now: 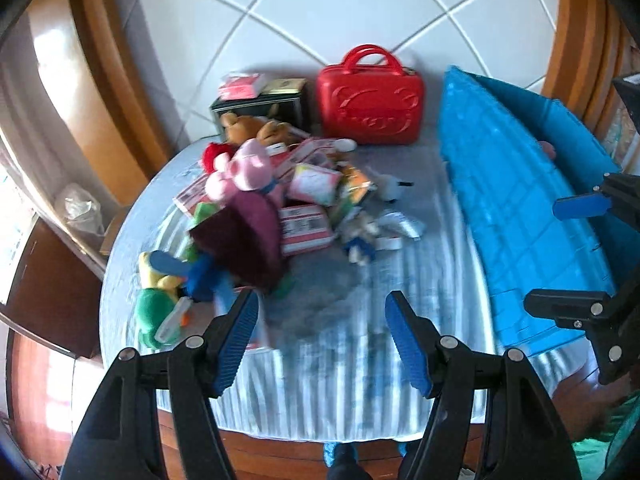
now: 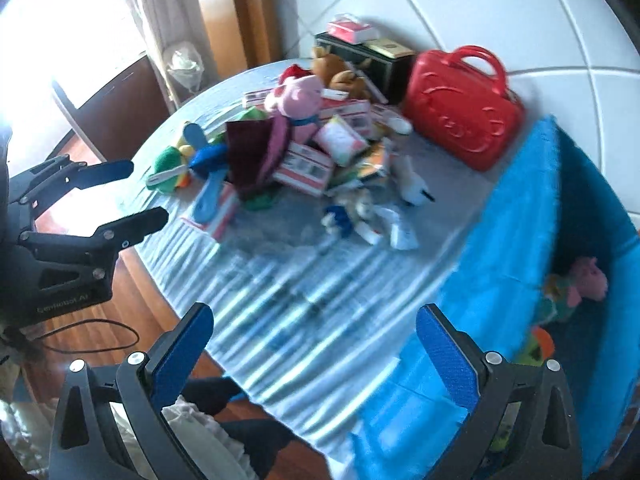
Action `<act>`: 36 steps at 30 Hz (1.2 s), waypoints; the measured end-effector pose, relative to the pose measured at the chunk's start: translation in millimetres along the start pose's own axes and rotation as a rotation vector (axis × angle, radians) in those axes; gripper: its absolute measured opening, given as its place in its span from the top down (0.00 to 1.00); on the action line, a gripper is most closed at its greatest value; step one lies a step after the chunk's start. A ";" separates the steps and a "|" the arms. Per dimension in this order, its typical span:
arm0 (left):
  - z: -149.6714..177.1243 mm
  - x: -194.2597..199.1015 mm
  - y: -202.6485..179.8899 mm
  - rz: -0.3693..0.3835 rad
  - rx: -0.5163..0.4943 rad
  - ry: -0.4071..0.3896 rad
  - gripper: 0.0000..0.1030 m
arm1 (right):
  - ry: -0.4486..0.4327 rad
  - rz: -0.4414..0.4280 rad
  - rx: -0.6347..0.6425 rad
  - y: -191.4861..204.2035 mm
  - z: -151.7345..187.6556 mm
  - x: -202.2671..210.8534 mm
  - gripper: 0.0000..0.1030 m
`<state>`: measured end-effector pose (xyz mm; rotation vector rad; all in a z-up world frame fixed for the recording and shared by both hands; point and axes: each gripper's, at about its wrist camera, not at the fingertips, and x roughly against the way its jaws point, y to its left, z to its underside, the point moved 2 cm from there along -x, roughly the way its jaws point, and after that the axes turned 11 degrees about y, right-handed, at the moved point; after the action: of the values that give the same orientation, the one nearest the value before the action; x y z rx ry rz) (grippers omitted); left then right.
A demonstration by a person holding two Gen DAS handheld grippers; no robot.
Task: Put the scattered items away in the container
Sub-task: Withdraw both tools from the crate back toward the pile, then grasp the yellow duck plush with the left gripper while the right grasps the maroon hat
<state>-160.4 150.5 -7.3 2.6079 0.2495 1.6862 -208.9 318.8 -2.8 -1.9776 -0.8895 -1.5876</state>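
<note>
Toys and small cartons lie heaped [image 1: 280, 200] on a round table under a pale striped cloth [image 1: 340, 360], ahead and left of the left gripper [image 1: 322, 330], whose jaws stand apart and empty. The right gripper [image 2: 314, 350], also apart and empty, sits nearer the blue fabric storage bin [image 2: 520, 220] at the table's right edge. Bare cloth lies between jaws and heap
</note>
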 end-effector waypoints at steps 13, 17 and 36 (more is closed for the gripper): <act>33.3 -42.8 113.2 -0.013 0.179 -0.024 0.37 | -0.046 -0.160 -0.081 53.5 -50.2 -54.3 0.00; 43.7 -58.5 136.1 -0.059 0.267 -0.055 0.37 | -0.051 -0.180 -0.075 53.7 -62.5 -72.9 0.00; 92.5 -148.2 274.7 -0.133 0.467 -0.001 0.37 | -0.036 -0.226 -0.212 90.3 -126.8 -187.2 0.00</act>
<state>-103.0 -136.6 -149.7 2.8120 0.8953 1.7548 -254.2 130.4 -150.1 -2.1164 -1.0269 -1.8437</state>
